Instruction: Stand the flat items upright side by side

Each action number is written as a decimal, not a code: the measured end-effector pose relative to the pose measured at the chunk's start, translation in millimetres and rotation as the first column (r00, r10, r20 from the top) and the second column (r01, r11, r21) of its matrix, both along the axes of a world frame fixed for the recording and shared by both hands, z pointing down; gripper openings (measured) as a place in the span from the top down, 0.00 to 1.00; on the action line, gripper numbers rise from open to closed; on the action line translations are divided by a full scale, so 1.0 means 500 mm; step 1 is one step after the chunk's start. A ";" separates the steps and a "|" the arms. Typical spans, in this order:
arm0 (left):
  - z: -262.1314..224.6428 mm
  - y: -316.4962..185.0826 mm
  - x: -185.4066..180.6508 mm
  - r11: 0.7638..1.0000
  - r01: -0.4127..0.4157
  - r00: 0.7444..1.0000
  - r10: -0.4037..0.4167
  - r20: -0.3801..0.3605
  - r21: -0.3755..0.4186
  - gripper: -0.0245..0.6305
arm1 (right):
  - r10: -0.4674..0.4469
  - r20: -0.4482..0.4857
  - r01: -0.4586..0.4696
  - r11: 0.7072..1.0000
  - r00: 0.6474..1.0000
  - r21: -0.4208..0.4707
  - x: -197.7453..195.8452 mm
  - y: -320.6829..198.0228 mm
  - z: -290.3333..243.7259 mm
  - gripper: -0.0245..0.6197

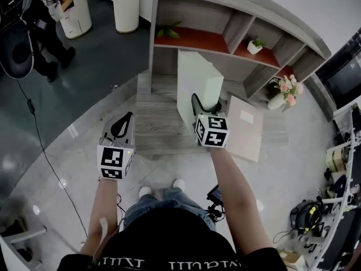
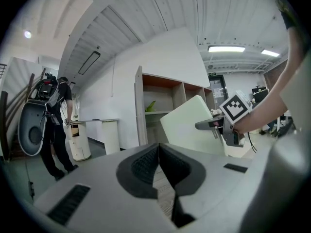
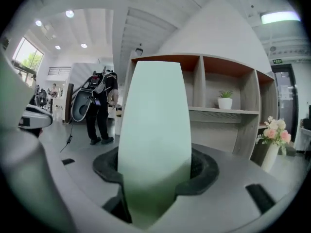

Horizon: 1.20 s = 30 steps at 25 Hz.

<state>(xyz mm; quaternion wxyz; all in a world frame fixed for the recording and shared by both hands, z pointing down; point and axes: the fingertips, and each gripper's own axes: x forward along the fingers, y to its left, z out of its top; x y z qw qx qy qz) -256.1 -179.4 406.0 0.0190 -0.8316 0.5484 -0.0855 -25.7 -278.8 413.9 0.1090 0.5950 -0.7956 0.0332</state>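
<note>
1. Head view: the right tongs (image 1: 206, 107) are clamped on a pale green board (image 1: 194, 78), held on edge just in front of the shelf unit (image 1: 225, 33). A beige board (image 1: 245, 129) lies flat on the wooden platform (image 1: 158, 123) at the shelf unit's foot, to the green board's right.
2. Left gripper view: the left tongs (image 2: 159, 166) are together with nothing between them; the green board is tilted in front of the shelf unit.
3. Right gripper view: the green board fills the gap between the pads, which press both its faces, with the shelf unit behind.
</note>
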 end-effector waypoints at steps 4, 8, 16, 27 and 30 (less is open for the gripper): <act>0.001 0.002 -0.006 1.000 -0.020 1.000 0.020 0.011 -0.004 0.94 | 0.068 0.059 -0.069 0.998 0.996 0.008 0.003 0.024 0.020 0.53; 0.003 0.007 -0.015 0.999 -0.039 0.999 0.039 0.011 -0.008 0.94 | 0.059 0.030 -0.054 0.990 0.998 -0.128 -0.014 0.044 0.060 0.51; 0.026 0.021 -0.040 0.995 -0.096 0.995 0.097 0.022 -0.028 0.94 | 0.025 0.002 -0.023 0.944 1.000 -0.329 -0.085 0.088 0.149 0.49; 0.040 0.023 -0.108 0.996 -0.080 0.997 0.080 0.010 -0.028 0.94 | 0.064 0.000 -0.059 0.915 0.998 -0.400 -0.152 0.068 0.159 0.48; 0.041 0.019 -0.130 0.998 -0.061 0.998 0.061 0.003 -0.031 0.94 | 0.049 -0.010 -0.049 0.914 0.999 -0.402 -0.180 0.052 0.160 0.48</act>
